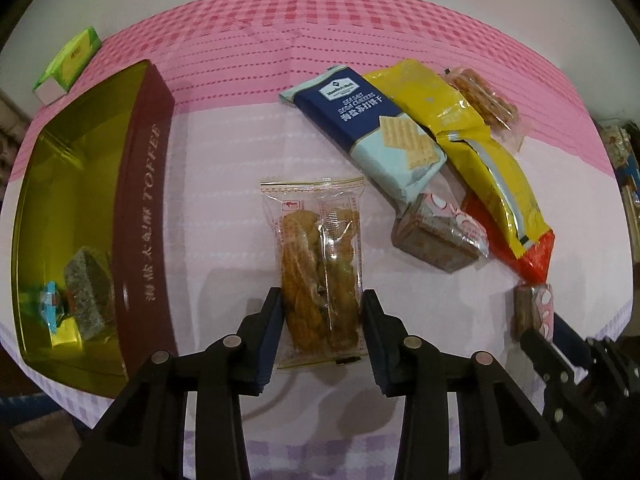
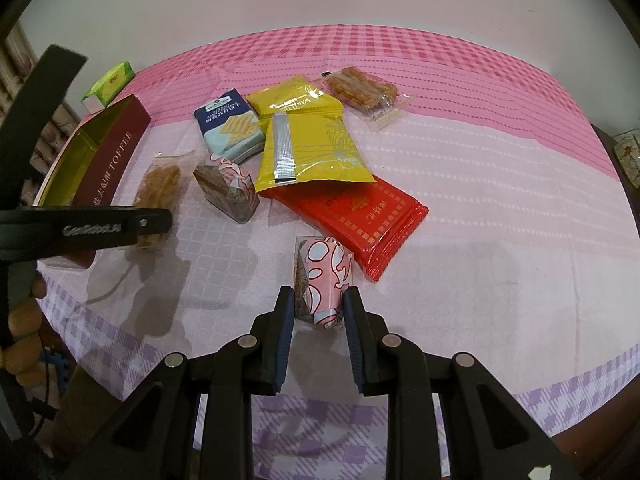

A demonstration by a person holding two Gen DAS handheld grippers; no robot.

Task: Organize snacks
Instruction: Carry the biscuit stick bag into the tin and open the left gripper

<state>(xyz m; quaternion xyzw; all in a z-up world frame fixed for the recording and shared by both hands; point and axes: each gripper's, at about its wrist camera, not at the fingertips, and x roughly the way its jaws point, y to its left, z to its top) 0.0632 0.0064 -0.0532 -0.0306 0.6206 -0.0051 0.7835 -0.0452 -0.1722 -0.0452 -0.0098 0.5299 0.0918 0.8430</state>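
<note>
My left gripper [image 1: 323, 300] is shut on a clear pack of brown biscuits [image 1: 318, 268], also seen in the right wrist view [image 2: 156, 188]. The open toffee tin [image 1: 140, 200] lies just left of it, with a few wrapped sweets [image 1: 86, 292] inside. My right gripper [image 2: 318, 300] is shut on a pink-patterned wrapped cake [image 2: 324, 276] near the table's front edge. A second such cake [image 2: 228, 188], a blue cracker pack [image 2: 230, 128], yellow packs [image 2: 308, 148], a red pack [image 2: 360, 216] and a clear biscuit pack [image 2: 360, 88] lie behind.
A green box [image 2: 110, 82] sits at the far left edge of the table, behind the tin [image 2: 104, 156]. The table carries a pink and lilac checked cloth [image 2: 480, 160]. The left gripper's black body [image 2: 84, 232] reaches in at the left of the right wrist view.
</note>
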